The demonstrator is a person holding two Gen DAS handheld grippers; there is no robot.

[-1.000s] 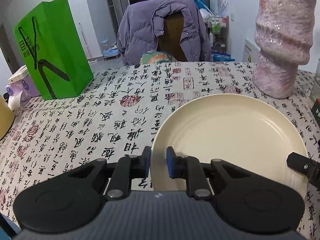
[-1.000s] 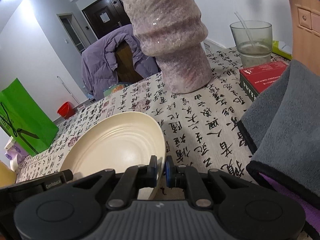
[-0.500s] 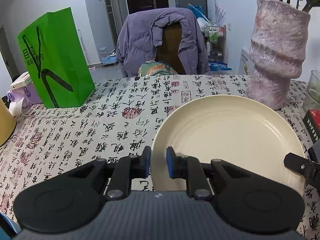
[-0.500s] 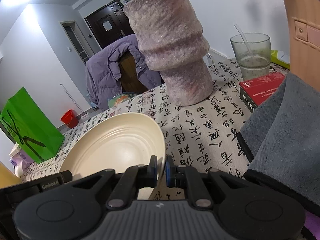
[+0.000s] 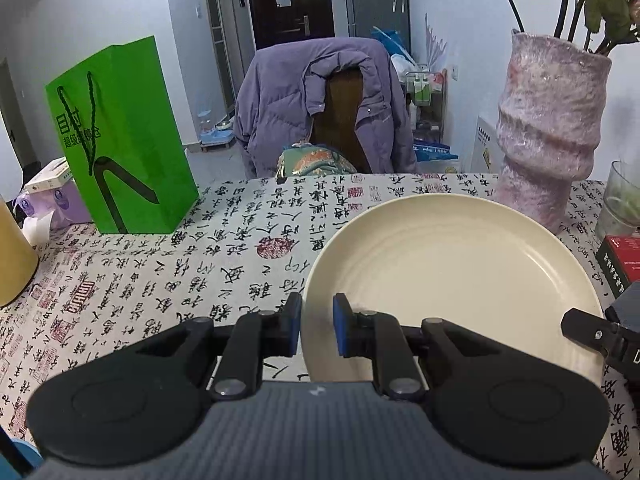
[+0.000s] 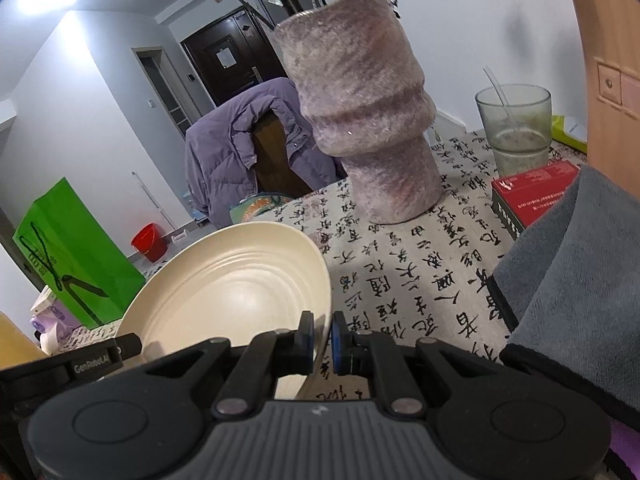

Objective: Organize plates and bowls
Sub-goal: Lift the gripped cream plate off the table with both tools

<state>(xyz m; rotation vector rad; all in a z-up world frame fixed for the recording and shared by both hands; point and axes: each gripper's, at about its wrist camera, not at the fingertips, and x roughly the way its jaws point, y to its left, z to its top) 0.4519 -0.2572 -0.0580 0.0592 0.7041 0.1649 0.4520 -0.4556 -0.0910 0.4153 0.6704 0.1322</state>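
Plate (image 5: 452, 280) held at two points: left gripper (image 5: 316, 330) clamped on its near-left rim, right gripper (image 6: 320, 338) clamped on its right rim, blue pads (image 6: 338, 342) pressed against the edge. Plate sits tilted above the tablecloth (image 5: 180, 280), apparently clear of it. Judged step: two-handed carry of one plate toward a stacking spot; no other plates or bowls in view, so the destination is unknown. Next move calls for level, matched travel of both hands, staying clear of the vase (image 6: 364, 120) just beyond. Readable writing: "GenRobot.AI" on the left tool's arm in the right view; the tablecloth's calligraphy, the green bag (image 5: 120, 140) and the red box (image 6: 532, 192) carry print too small to read.
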